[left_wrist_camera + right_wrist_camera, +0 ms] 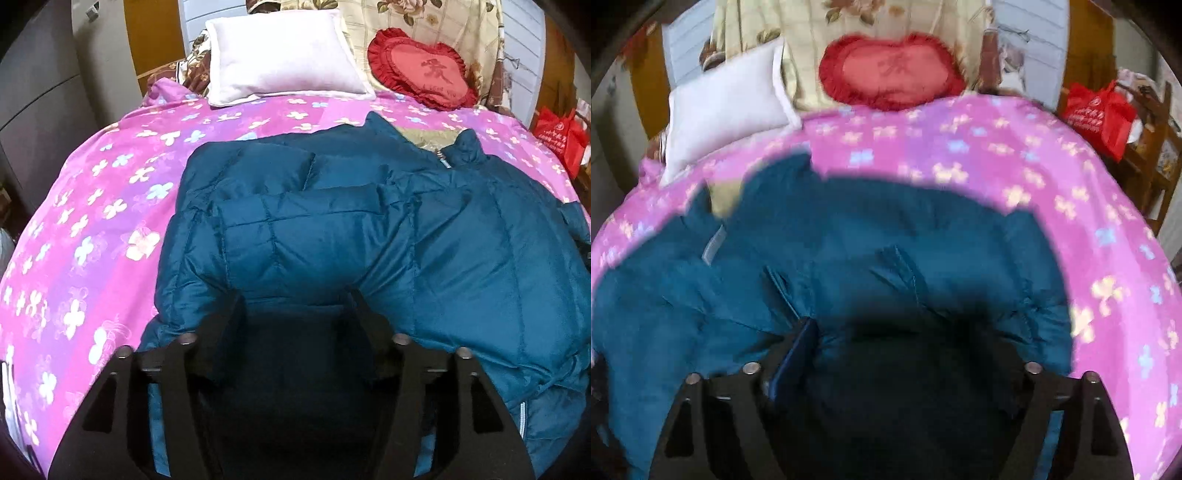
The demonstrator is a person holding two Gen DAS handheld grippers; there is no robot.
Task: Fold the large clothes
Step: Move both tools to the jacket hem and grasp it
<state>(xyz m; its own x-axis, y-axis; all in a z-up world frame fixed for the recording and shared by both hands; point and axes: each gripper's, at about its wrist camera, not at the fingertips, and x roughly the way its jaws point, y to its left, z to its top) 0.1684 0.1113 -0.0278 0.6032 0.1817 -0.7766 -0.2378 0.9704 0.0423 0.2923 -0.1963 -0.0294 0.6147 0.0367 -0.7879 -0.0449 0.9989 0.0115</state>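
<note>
A teal quilted down jacket [369,221] lies on a bed with a pink flowered cover [92,206]. Its collar and zip lie at the far end, one sleeve is folded across the body. My left gripper [295,299] has its jaws wide apart, with the jacket's near edge bunched between the fingers. In the right wrist view the jacket [886,240] fills the middle. My right gripper [905,332] also has its jaws spread, with jacket fabric bulging between them. Its fingertips are partly buried in the cloth. This view is blurred.
A white pillow [284,55] and a red heart-shaped cushion [424,70] lie at the head of the bed. A red bag [1100,114] sits on a wooden chair at the right. A grey cabinet [40,92] stands at the left.
</note>
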